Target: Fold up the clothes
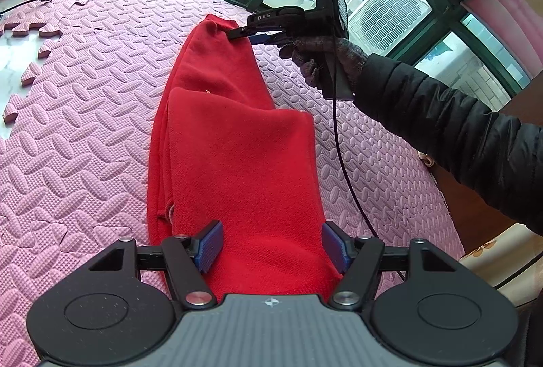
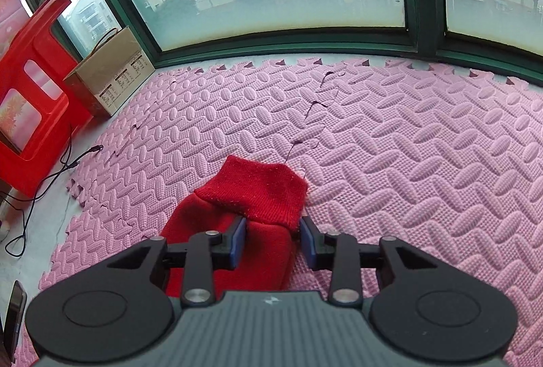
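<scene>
Right tool (image 2: 272, 240) straddles sweater (image 1: 237, 143) cuff (image 2: 258, 190); open mat (image 2: 424, 136) ahead.

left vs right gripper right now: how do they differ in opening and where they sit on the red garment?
The left gripper is wide open over the garment's broad near end; the right gripper has a narrower gap, at the ribbed cuff on the far narrow end. The left gripper's fingers flank the cloth without pinching; the right gripper's fingers straddle the cloth just behind that cuff. Both have blue pads and work the same red garment on the pink foam mat.
</scene>
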{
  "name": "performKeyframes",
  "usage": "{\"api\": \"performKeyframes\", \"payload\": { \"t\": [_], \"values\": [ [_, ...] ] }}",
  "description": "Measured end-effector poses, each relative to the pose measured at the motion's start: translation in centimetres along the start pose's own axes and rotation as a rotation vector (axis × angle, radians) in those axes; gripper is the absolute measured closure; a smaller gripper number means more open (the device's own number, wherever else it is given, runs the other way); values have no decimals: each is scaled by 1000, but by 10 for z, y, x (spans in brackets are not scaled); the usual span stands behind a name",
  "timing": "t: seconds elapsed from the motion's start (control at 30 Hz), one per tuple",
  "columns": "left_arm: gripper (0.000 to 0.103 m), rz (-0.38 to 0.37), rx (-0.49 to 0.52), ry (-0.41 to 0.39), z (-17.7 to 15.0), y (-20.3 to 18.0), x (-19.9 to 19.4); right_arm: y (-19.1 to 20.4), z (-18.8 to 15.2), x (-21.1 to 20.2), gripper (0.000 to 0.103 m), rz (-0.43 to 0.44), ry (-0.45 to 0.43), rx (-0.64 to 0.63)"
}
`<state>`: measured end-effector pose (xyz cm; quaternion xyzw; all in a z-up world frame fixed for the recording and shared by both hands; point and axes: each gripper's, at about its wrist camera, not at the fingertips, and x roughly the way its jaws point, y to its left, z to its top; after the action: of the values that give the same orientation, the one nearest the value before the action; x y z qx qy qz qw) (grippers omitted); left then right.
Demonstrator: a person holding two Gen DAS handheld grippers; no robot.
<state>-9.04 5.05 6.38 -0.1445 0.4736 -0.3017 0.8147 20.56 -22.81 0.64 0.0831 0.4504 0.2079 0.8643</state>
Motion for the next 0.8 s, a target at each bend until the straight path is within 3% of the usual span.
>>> {"api": "performKeyframes", "payload": {
  "t": [0.1, 0.2, 0.27, 0.5, 0.8],
  "values": [
    [35, -1, 0, 0, 0, 0, 0, -2, 0, 0, 71, 19, -2, 19],
    [35, -2, -1, -1, 0, 0, 0, -3, 0, -3, 84, 30, -14, 27],
    [34, -2, -3, -2, 0, 0, 0, 0, 0, -8, 87, 31, -30, 13],
    [33, 3, 7, -16, 0, -5, -4, 24, 6, -46, 89, 53, -119, -47],
    [32, 26, 0, -62, -8, -9, -18, 68, -4, -127, 89, 130, -238, -168]
  ]
}}
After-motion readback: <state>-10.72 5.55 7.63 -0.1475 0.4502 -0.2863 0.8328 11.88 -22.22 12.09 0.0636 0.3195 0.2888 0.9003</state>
